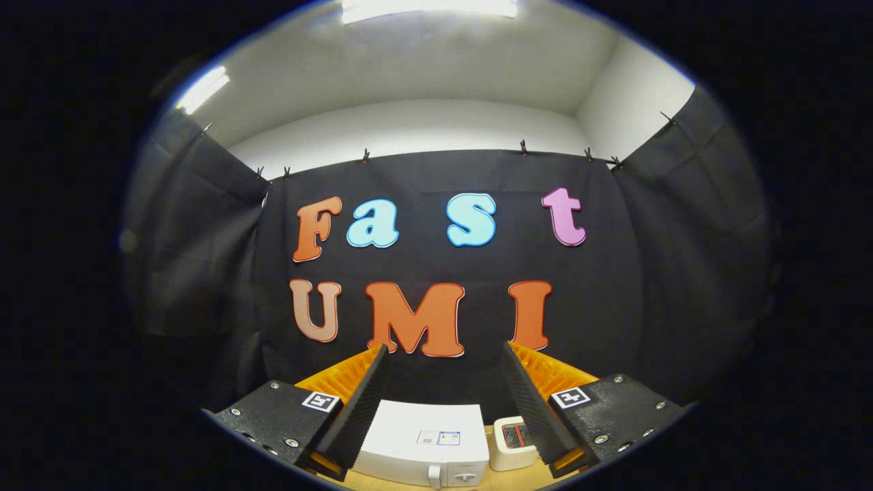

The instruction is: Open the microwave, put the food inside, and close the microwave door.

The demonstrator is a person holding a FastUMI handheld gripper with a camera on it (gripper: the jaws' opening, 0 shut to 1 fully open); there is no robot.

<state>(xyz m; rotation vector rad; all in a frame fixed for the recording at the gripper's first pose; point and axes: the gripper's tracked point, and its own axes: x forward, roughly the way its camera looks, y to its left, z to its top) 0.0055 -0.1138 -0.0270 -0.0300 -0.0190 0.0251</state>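
Fingers [528, 402] of the gripper [443, 402] stand spread wide apart, released, with nothing pressed between them and a broad open gap from one inner face to the other. Each finger is mounted on a dark block with a small square marker on its top.

Down in that gap, below the fingertips, sits the microwave [423, 440], a white box seen from above and from the front. Its long axis runs crosswise to the fingers, from one finger toward the other. Its front faces back toward the gripper, with the door handle [434, 475] and a round knob [466, 477] showing on the near lower edge toward the right finger. A small label [440, 437] lies on its flat top. The door looks closed, its front flush with the box. The microwave's left end is hidden behind the left finger, so that edge cannot be judged.

Just beside the microwave, by the right finger and partly covered by it, stands a small white appliance [513, 440] with dark slots in its top. A narrow gap separates the two. Both rest on a light wooden table [501, 479].

Beyond the fingers hangs the black cloth wall [614, 273], well apart, with open air between. Above it run a white wall and ceiling lights [428, 8].
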